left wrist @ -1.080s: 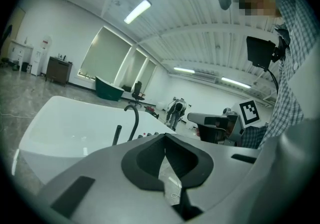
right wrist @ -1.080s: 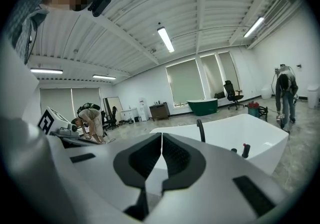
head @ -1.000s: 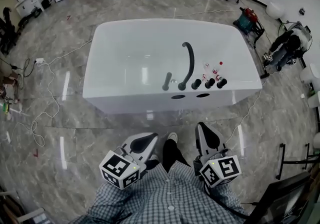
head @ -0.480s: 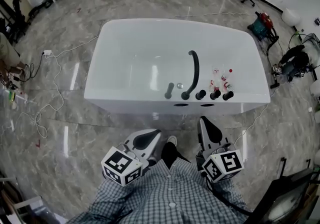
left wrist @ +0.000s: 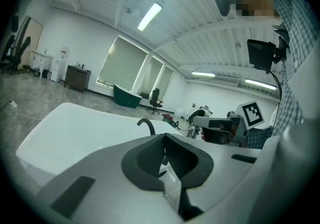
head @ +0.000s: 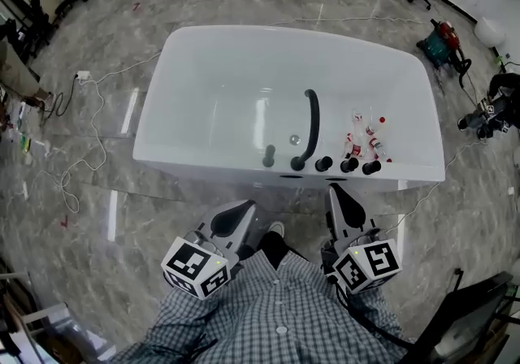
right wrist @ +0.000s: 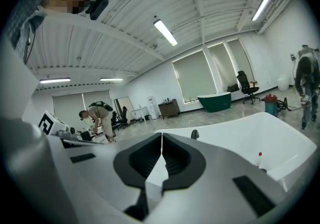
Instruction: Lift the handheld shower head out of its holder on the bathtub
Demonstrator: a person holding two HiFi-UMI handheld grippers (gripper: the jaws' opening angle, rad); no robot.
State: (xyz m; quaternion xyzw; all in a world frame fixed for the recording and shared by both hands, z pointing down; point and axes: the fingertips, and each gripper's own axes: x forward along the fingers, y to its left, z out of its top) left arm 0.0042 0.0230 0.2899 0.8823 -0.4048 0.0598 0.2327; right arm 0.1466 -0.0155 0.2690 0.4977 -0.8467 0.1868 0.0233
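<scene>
Head view: left hand-held gripper [head: 241, 210] and right hand-held gripper [head: 335, 192], jaws together, empty, near the bathtub [head: 203, 70]; handheld shower head [head: 269, 156] on its rim.

Left gripper [head: 240, 210] and right gripper [head: 336, 192] closed

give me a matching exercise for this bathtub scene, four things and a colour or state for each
Things:
1. bathtub
2. spout
3. bottles
4. left gripper

Colour or state:
a. red caps
b. jaws together, nothing between them
c. white
d. black, curved arch

Pairs: 1-c, 2-d, 3-a, 4-b
</scene>
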